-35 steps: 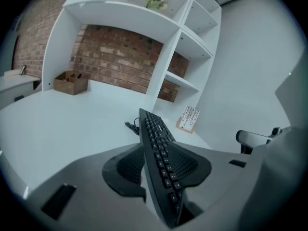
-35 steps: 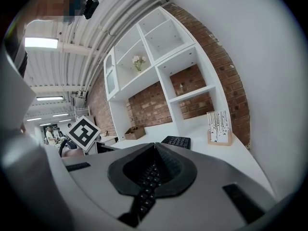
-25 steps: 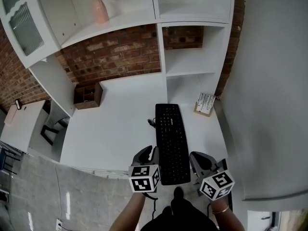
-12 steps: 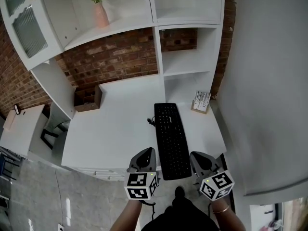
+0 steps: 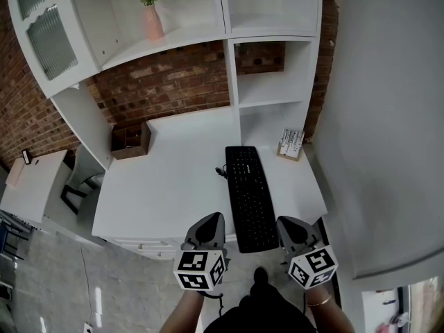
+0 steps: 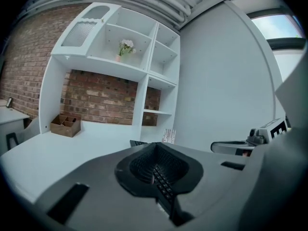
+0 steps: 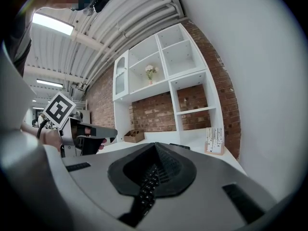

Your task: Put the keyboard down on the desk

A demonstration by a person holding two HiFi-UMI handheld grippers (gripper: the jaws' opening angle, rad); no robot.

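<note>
Shelving (image 5: pixel 270 82) in white stands over the bench (image 5: pixel 166 186), with a pink vase (image 5: pixel 152 21) high at the left and a wooden box (image 5: pixel 130 139) on the bench top below it. Nearer the person, the left tongs (image 5: pixel 211 224) sit just left of the keyboard (image 5: pixel 250 196). It lies flat on the bench, running lengthwise away from the person, its near end reaching the front edge. A small rack (image 5: pixel 291 144) stands near its far right corner, and the right tongs (image 5: pixel 290 226) flank its near end on the right. The head view does not show how the jaws stand. Each gripper view does: both pairs are drawn together to a thin slit, pinching nothing, with black keys showing through it. The left gripper view also catches the right tongs off to its right, and the right gripper view catches the left tongs at its left. A second ago the left tongs crowded the keyboard's left edge. Now a strip of white bench shows between them, and the keyboard lies where it did.
</note>
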